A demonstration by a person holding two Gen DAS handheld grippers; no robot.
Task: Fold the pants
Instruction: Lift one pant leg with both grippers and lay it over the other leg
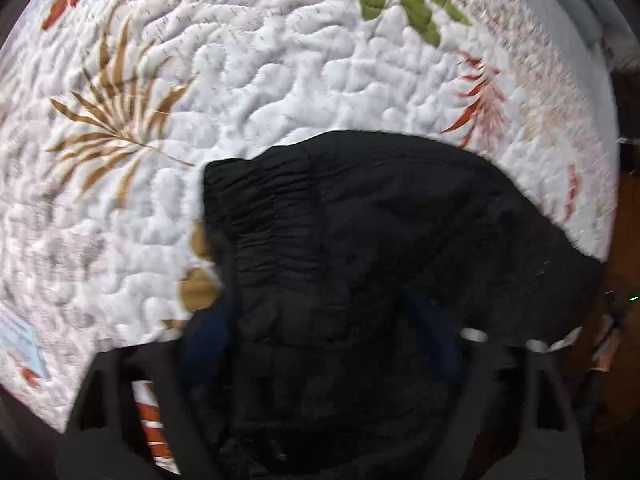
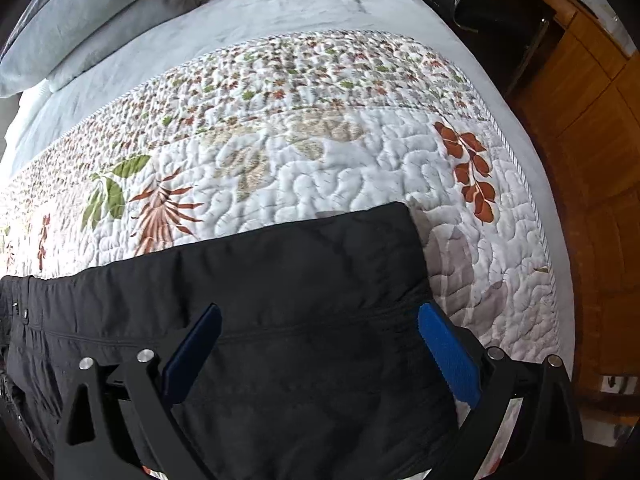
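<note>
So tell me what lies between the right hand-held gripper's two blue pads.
Only black pants fabric lies between the right hand-held gripper pads, seen in the right wrist view.

Matt black cloth pants (image 2: pixel 280 280) are seen on a puffy quilted bedspread (image 2: pixel 320 168); glossy wood cabinets (image 2: pixel 592 120) alongside.

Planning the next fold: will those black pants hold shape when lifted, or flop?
Probably flop: the black pants show thin, creased fabric and a gathered waistband. They look light. On the bumpy quilt, pushing would likely bunch them rather than slide them.
</note>
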